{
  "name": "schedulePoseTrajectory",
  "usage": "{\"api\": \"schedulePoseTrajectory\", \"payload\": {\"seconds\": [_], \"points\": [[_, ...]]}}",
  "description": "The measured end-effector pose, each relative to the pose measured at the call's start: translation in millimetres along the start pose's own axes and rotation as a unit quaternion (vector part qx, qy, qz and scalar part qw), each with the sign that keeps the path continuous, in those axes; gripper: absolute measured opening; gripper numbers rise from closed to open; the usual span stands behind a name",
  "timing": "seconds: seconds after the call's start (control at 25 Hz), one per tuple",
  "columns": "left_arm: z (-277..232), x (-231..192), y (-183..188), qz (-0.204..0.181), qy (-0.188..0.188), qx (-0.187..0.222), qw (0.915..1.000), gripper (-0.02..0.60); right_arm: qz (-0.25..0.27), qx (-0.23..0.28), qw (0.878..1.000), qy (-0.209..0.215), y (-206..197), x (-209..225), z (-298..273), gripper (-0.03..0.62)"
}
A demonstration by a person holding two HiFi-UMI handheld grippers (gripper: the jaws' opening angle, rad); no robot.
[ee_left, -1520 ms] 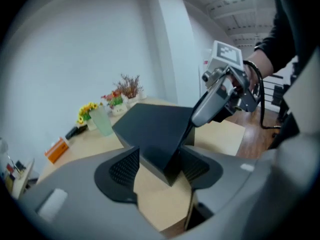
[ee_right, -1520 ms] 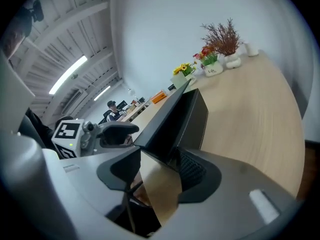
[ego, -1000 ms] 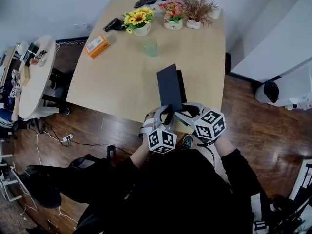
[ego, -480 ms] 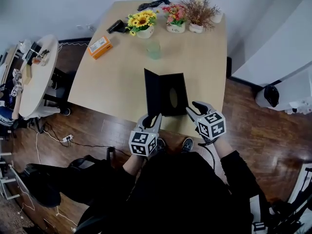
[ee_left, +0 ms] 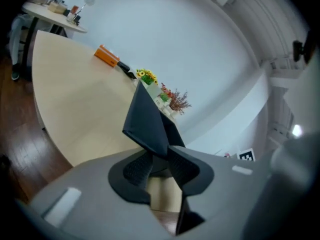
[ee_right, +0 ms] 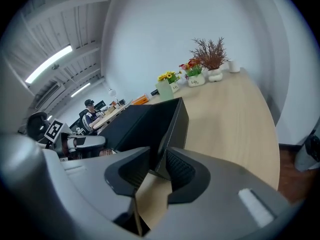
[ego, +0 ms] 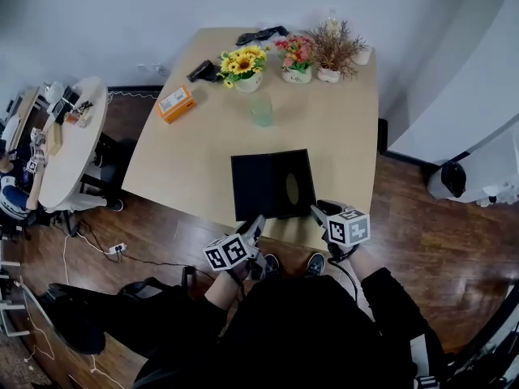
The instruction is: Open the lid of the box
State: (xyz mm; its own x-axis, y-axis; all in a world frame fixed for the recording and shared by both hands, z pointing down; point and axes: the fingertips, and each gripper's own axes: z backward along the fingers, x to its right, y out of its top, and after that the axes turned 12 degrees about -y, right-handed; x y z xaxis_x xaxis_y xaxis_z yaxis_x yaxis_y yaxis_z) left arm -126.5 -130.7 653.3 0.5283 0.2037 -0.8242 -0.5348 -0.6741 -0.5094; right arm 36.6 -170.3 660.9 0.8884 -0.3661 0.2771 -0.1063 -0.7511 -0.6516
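A black box (ego: 293, 183) lies near the table's front edge, its lid (ego: 253, 186) folded out flat to the left. My left gripper (ego: 258, 220) is at the lid's front left corner. In the left gripper view that lid (ee_left: 145, 121) corner pokes between the fingertips of my left gripper (ee_left: 160, 156); the jaws are opening and a gap shows beside the corner. My right gripper (ego: 318, 211) is at the box's front right corner. In the right gripper view the box (ee_right: 150, 124) wall stands edge-on between the jaws of my right gripper (ee_right: 159, 166), which are closing without visibly pressing.
At the table's (ego: 203, 160) far end stand a sunflower pot (ego: 243, 61), a pink flower pot (ego: 296, 55), a dried plant (ego: 334, 51) and a green cup (ego: 261, 110). An orange packet (ego: 176, 102) lies far left. A round side table (ego: 69, 136) stands left.
The lid has swung from upright down to flat on the left of the box. Both grippers have drawn back toward the table's front edge.
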Motion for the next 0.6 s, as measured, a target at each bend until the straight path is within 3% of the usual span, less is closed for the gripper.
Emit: {"api": "schedulePoseTrajectory", "payload": {"seconds": [0.2,0.28,0.36,0.44,0.52,0.6], "points": [[30.8,1.1,-9.7,0.046,0.038,-0.012,0.9982,0.083,0.012,0.019,1.0,-0.008,11.8,1.9,8.9,0.097],[42.5,6.6,-3.1,0.028,0.042,-0.009,0.9987,0.083,0.017,0.049,0.999,-0.016,27.8,3.9,21.9,0.091],[46.1,27.7,20.7,-0.049,0.043,0.001,0.9979,0.083,0.03,0.094,0.995,-0.021,51.5,1.8,41.9,0.077],[40.4,65.1,53.5,-0.166,0.035,0.015,0.9853,0.083,0.045,0.146,0.988,-0.019,79.0,-6.7,66.9,0.066],[30.5,109.5,82.2,-0.283,0.022,0.028,0.9583,0.083,0.062,0.204,0.977,-0.022,107.2,-18.7,95.1,0.063],[22.0,149.5,100.9,-0.373,0.013,0.038,0.927,0.081,0.083,0.267,0.96,-0.034,135.0,-32.3,125.5,0.063]]}}
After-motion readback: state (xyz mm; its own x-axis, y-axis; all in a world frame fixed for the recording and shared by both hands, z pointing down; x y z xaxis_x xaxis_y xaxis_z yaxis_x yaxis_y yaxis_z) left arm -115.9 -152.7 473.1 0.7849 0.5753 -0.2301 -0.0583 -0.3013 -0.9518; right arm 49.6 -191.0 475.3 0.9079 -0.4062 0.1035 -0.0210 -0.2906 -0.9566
